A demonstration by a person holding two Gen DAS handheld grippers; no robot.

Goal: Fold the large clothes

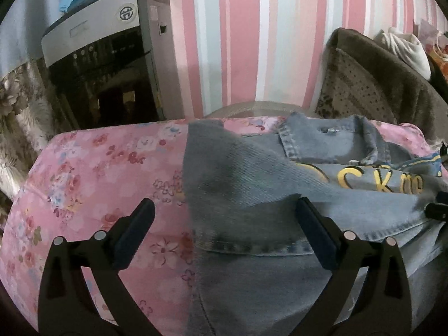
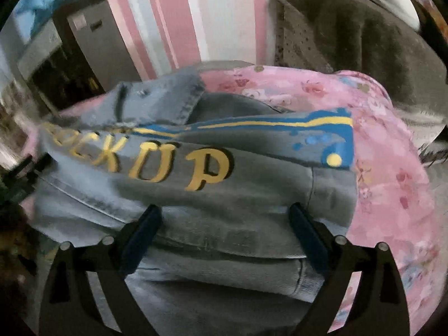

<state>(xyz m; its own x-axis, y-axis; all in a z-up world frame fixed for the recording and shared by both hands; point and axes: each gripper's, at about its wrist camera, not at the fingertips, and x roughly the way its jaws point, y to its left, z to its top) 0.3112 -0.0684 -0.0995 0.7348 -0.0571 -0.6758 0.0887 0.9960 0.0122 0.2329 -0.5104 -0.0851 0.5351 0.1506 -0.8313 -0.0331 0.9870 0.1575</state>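
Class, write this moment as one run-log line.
left claw: open | right claw: open | denim jacket: partly folded on pink floral sheet

Each view is taken from a camera on a gripper, aimed forward and steeply down along its two fingers, close above the denim jacket [image 1: 252, 196] [image 2: 224, 201] on the pink floral sheet [image 1: 98, 168] [image 2: 392, 168]. Shared by both are the jacket, the striped wall [image 1: 238, 42] [image 2: 168, 22] and the brown sofa [image 1: 378, 89] [image 2: 350, 33].
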